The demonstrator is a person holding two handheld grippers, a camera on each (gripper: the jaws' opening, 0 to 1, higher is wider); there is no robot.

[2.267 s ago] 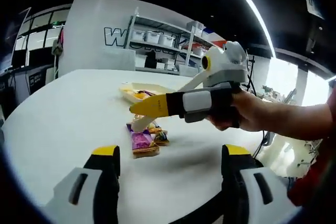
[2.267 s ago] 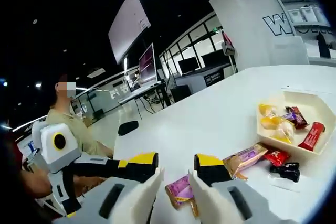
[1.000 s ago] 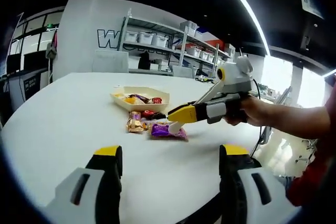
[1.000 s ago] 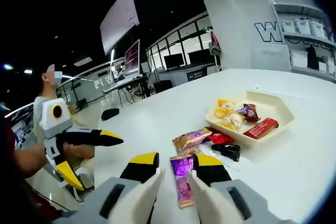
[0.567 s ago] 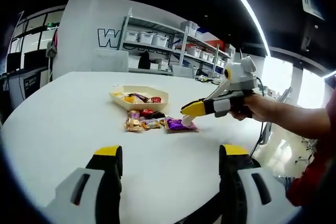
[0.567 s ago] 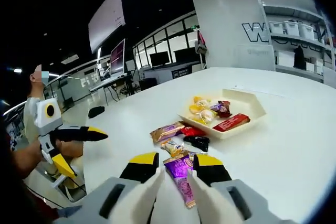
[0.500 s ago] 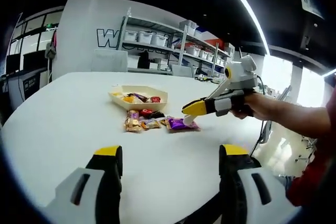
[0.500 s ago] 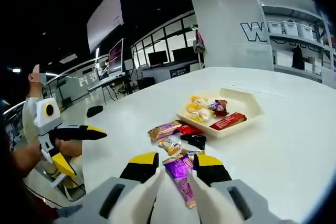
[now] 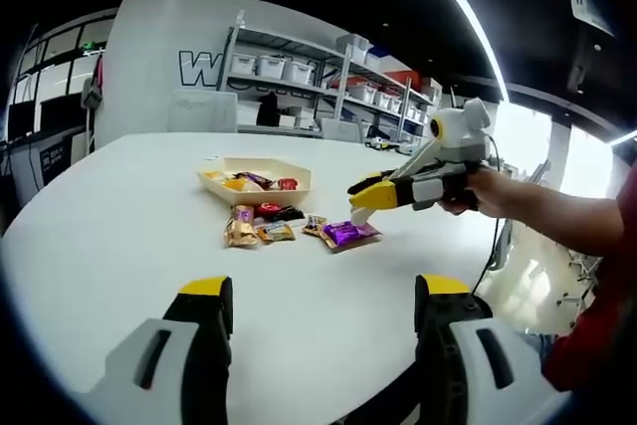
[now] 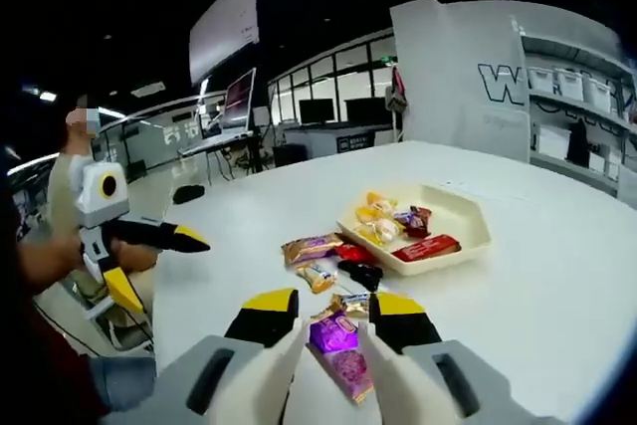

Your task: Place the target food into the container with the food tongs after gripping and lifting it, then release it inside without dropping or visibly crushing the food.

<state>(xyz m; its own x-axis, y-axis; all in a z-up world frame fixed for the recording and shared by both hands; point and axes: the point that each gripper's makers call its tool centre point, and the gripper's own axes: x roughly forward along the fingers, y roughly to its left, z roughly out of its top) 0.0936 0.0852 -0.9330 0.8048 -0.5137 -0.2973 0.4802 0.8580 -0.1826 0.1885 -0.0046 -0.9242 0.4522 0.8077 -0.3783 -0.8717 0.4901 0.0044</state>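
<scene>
The purple packet (image 10: 336,333) is seen pinched in the tongs (image 10: 328,370) held by the right gripper (image 10: 331,318), near the tray (image 10: 468,236) on the counter (image 10: 557,296), the left gripper (image 9: 318,298) spread; carrying over the tray is judged next.
</scene>
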